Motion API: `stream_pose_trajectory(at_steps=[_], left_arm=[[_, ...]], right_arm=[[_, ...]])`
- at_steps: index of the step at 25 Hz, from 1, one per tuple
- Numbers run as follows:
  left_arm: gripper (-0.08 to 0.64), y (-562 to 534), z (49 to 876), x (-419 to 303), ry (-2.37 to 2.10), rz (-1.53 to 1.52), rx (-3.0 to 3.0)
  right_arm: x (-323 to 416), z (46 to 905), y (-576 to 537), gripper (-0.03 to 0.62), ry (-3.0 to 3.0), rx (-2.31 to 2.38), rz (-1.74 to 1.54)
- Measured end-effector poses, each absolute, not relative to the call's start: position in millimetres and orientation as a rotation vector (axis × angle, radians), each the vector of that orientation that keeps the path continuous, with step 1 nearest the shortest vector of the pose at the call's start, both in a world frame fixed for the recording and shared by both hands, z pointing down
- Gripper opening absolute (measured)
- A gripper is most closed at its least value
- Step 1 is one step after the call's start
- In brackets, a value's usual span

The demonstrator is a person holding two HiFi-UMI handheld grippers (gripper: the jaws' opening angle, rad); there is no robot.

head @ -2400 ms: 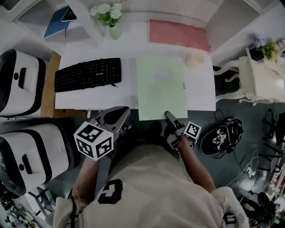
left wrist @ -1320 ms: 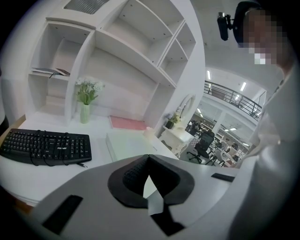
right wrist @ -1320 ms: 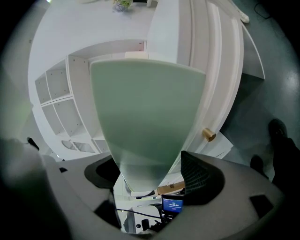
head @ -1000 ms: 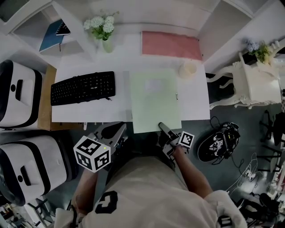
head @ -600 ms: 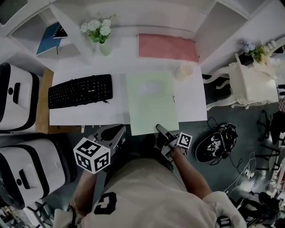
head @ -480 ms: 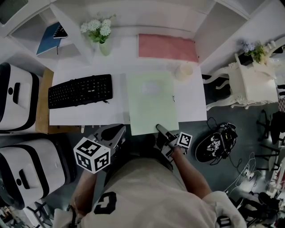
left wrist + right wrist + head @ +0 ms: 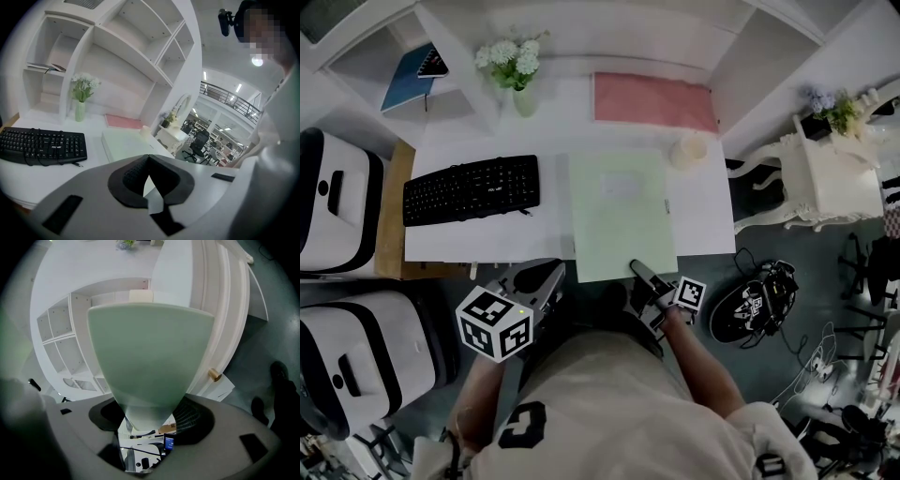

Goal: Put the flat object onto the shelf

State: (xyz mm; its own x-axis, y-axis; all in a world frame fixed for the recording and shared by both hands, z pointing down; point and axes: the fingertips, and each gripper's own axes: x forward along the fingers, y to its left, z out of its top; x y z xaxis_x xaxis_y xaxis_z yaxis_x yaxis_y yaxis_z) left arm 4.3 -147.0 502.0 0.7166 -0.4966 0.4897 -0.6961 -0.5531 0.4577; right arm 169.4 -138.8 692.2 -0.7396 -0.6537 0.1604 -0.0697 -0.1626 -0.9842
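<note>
A pale green flat folder [image 7: 619, 211] lies on the white desk [image 7: 487, 239], its near edge over the desk's front. My right gripper [image 7: 639, 272] is at that edge's right part, rolled on its side. Its jaws have just been closing, and in the right gripper view the folder [image 7: 150, 357] fills the gap between the pads of the right gripper [image 7: 149, 425]. My left gripper [image 7: 546, 274] hangs in front of the desk, left of the folder. In its own view the left gripper [image 7: 148, 158] has its tips together and holds nothing. The white shelf [image 7: 581, 37] rises behind the desk.
On the desk are a black keyboard [image 7: 471, 187], a vase of flowers [image 7: 514, 66], a pink mat [image 7: 654, 96] and a small cup [image 7: 692, 148]. A blue notebook [image 7: 411, 75] lies in a left shelf bay. White cases [image 7: 337, 187] stand at the left, a white chair [image 7: 830, 178] at the right.
Both grippers keep their places at the desk's front. Only the head view has drifted a little.
</note>
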Motion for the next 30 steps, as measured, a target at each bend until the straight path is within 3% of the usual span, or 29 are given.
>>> stream_pose_trajectory(at_steps=[30], left_arm=[[0.012,-132,489,-20,-0.907,0.356,2.319]], right_arm=[[166,677,-133,0.296,1.652,-0.870,-1.904]])
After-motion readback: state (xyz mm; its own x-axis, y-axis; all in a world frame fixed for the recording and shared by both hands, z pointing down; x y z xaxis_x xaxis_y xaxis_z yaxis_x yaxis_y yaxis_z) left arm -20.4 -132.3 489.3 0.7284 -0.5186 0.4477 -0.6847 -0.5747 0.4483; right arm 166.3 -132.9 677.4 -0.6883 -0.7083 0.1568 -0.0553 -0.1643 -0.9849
